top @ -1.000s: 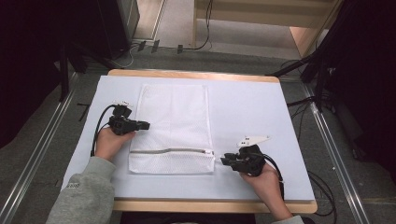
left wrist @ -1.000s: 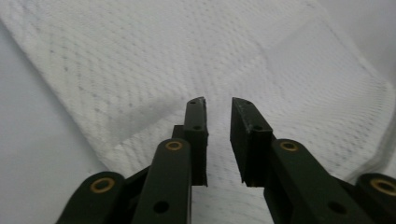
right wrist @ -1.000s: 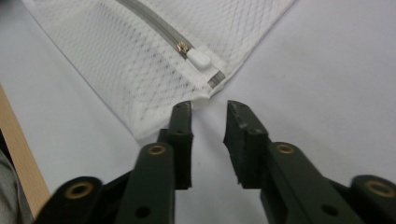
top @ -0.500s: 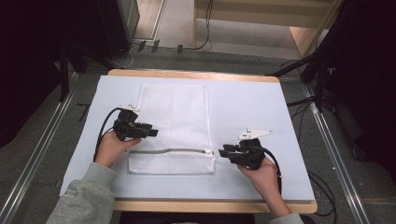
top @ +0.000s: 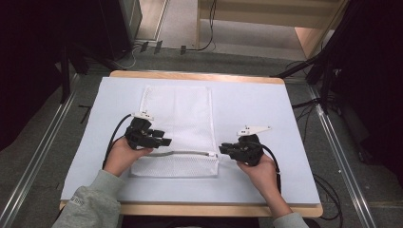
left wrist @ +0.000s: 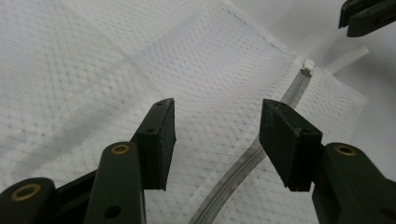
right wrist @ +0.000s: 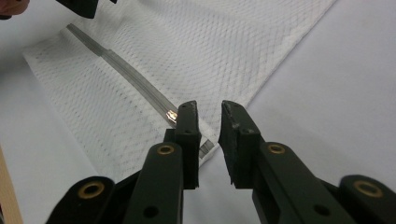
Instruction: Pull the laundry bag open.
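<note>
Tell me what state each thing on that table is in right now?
Mesh bag: lying flat.
Zipper: closed, pull at its right end.
Left gripper: fingers wide open above the zipper, holding nothing.
Right gripper: fingers narrowly apart by the pull, not yet gripping.

One mesh bag (top: pixel 177 128); one zipper (top: pixel 187 153); two claws; one table (top: pixel 266 107)

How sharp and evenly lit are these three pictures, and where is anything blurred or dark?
High view: table evenly lit, surroundings nearly black, picture slightly soft. Left gripper view: mesh bag bright, a little washed out, its weave sharpest mid-frame; the near parts of the left tongs blur. Right gripper view: zipper fairly crisp, the base of the right tongs soft, the far top left corner blurred.
</note>
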Motion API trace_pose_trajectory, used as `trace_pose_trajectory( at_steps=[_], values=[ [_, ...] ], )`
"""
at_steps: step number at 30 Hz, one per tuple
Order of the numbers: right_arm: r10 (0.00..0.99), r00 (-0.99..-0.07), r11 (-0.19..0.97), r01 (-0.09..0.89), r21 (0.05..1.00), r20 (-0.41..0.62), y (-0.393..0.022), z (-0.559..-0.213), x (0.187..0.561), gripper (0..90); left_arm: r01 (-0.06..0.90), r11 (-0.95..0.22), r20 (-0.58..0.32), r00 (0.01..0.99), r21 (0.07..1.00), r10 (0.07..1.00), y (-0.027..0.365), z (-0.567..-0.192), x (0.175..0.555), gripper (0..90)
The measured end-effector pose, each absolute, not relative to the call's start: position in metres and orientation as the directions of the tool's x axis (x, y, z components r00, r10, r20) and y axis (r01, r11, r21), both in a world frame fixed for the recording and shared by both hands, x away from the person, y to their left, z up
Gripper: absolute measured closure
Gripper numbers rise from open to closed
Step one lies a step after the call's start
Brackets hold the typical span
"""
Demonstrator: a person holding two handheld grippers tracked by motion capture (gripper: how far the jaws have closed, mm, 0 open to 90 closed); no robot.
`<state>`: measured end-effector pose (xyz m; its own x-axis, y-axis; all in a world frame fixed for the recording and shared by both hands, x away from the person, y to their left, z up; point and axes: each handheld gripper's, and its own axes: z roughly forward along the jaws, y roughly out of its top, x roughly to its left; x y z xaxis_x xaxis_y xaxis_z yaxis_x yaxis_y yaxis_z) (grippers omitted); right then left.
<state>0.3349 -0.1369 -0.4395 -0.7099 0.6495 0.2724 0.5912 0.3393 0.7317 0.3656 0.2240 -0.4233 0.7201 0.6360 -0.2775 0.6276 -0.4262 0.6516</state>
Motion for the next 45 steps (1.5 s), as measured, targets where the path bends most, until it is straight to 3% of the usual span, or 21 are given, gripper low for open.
trace_pose_trajectory(
  at_steps=[5,14,18,34,45],
  values=[
    [0.64,-0.707,0.345,0.613,0.711,0.299,-0.128,-0.444,0.341,89.0,0.616,-0.432,-0.279,0.733,0.658,0.62,0.214,-0.421,0.36,51.9],
    [0.641,-0.711,0.378,0.621,0.687,0.291,-0.115,-0.453,0.351,90.0,0.593,-0.449,-0.292,0.764,0.669,0.575,0.194,-0.422,0.354,81.0],
    [0.638,-0.715,0.392,0.622,0.678,0.288,-0.114,-0.456,0.352,90.0,0.582,-0.468,-0.284,0.776,0.665,0.563,0.185,-0.425,0.352,90.0],
    [0.642,-0.705,0.399,0.643,0.653,0.301,-0.11,-0.467,0.355,90.0,0.577,-0.531,-0.295,0.799,0.621,0.523,0.144,-0.451,0.353,90.0],
    [0.633,-0.708,0.41,0.651,0.64,0.315,-0.107,-0.472,0.352,90.0,0.588,-0.548,-0.304,0.796,0.595,0.524,0.143,-0.464,0.355,90.0]
  ],
)
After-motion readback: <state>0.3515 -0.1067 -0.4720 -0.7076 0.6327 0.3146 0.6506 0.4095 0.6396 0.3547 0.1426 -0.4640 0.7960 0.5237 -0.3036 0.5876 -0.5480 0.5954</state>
